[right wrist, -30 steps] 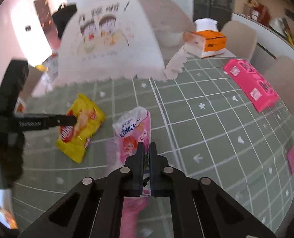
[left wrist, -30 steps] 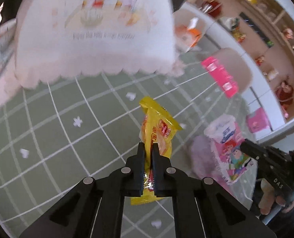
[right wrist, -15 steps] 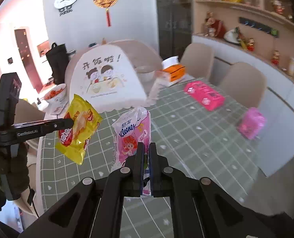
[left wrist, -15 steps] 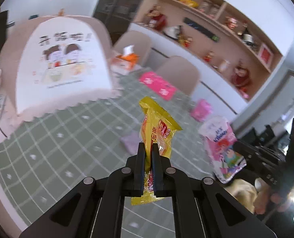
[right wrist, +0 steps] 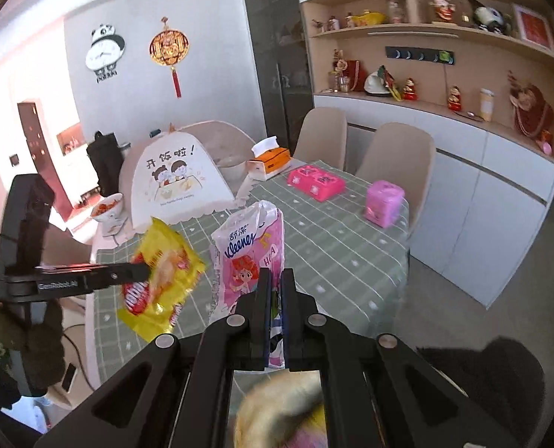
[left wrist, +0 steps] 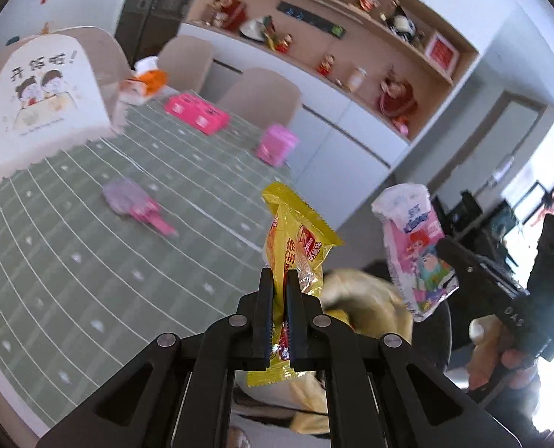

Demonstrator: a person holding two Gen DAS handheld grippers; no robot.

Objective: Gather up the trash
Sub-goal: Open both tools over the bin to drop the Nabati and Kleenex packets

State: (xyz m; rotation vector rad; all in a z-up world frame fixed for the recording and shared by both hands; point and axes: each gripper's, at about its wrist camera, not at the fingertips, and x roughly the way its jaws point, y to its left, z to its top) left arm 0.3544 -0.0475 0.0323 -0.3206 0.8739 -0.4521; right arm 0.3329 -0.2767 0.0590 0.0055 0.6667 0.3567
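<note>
Both pieces of trash are lifted clear of the counter, one in each gripper.

The counter, under a green checked cloth, lies ahead from 9 to 12 o'clock in the right wrist view, with a domed food cover at its far end and a pink box near the 1 o'clock edge. A purple and pink item lies on the cloth in the left wrist view; whether it is trash I cannot tell. The left gripper has its jaws pinched on the lower part of a yellow snack wrapper, which stands upright towards 12 o'clock. The right gripper clamps a pink tissue pack the same way. Held by their ends and off the cloth, both are probably bound for a bin, which is not in sight.
</note>
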